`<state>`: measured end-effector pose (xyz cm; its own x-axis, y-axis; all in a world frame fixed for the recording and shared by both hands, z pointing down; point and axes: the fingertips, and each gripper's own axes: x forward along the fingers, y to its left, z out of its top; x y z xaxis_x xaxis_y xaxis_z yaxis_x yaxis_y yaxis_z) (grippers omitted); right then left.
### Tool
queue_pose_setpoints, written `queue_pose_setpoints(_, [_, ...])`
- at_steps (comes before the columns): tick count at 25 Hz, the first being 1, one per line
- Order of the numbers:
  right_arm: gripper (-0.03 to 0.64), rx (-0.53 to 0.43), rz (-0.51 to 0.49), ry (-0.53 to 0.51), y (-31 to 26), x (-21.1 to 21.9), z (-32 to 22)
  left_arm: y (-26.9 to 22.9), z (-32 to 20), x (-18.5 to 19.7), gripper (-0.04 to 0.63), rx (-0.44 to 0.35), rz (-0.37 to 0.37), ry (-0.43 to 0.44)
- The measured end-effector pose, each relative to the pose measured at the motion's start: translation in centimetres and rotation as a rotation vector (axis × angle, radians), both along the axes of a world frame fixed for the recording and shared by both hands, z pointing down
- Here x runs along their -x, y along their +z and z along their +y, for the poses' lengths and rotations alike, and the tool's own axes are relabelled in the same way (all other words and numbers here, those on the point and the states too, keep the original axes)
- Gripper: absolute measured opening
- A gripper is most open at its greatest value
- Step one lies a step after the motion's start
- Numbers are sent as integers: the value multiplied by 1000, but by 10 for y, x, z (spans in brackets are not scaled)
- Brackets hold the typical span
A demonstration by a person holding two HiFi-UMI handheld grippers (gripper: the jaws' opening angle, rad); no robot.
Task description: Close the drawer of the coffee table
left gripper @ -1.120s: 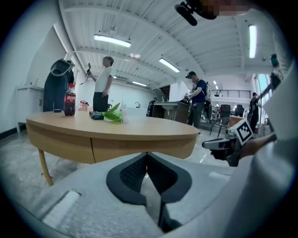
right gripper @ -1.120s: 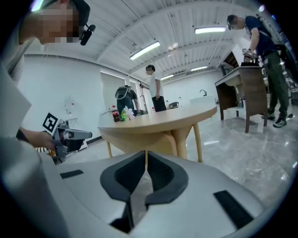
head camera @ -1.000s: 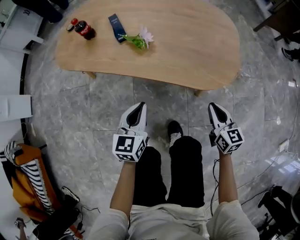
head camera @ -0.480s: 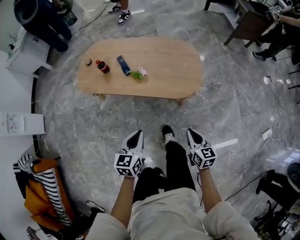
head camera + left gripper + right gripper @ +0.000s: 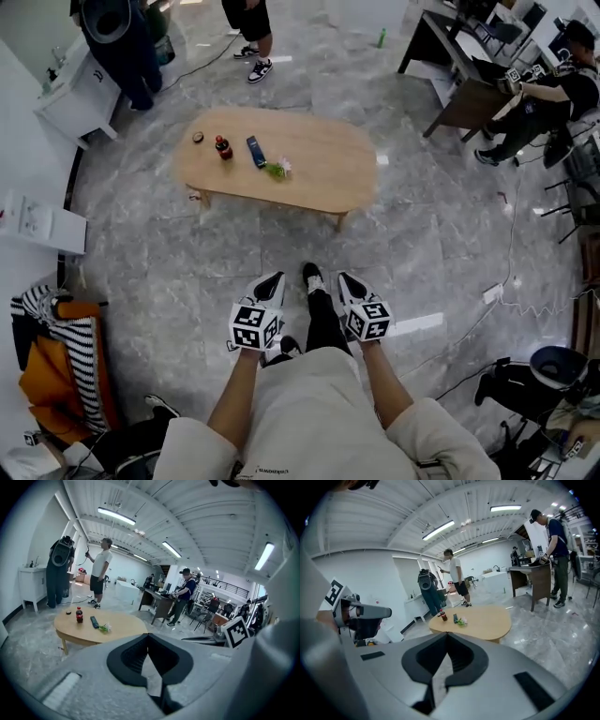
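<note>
The oval wooden coffee table (image 5: 314, 186) stands on the grey stone floor well ahead of me, also seen in the left gripper view (image 5: 124, 626) and the right gripper view (image 5: 487, 619). No drawer shows on it from here. A cola bottle (image 5: 223, 147), a dark flat box (image 5: 255, 151) and a flower (image 5: 277, 168) lie on its top. My left gripper (image 5: 273, 279) and right gripper (image 5: 345, 279) are held side by side in front of my waist, far from the table. Both are shut with nothing between the jaws (image 5: 148, 634) (image 5: 446, 633).
A white cabinet (image 5: 80, 98) with a person beside it stands at the far left. Another person stands behind the table. A dark desk (image 5: 459, 70) with a seated person is at the far right. An orange and striped bag (image 5: 52, 361) and floor cables (image 5: 511, 281) lie nearby.
The view has risen and pulled back, so the table looks smaller and farther. Both grippers came up with me and drew closer together, still shut.
</note>
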<state>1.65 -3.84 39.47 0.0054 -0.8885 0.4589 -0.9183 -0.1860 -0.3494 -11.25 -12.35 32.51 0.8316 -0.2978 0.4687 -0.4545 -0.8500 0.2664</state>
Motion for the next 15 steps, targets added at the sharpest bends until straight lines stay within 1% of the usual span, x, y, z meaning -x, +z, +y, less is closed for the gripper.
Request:
queue_pose_setpoints(2, [15, -8, -13, -28, -12, 15, 10, -17, 13, 10, 9, 2, 30, -12])
queue_pose_setpoints(5, [15, -38, -11, -139, -33, 49, 14, -36, 21, 35, 9, -13, 48, -29])
queue_pose_setpoints(7, [15, -45, 19, -198, -44, 62, 13, -44, 22, 49, 9, -34, 52, -42])
queue_pose_setpoints(9, [15, -40, 51, -214, -52, 66, 18, -53, 29, 58, 9, -51, 88, -61])
queue_pose_setpoints(11, [15, -32, 61, -201, -55, 70, 26, -61, 43, 69, 9, -53, 133, -85])
queue_pose_setpoints(12, [15, -27, 63, -195, -55, 74, 31, -64, 50, 76, 9, -56, 143, -99])
queue_pose_setpoints(15, [15, -9, 72, -205, -50, 89, 43, -66, 69, 102, 9, -74, 128, -133])
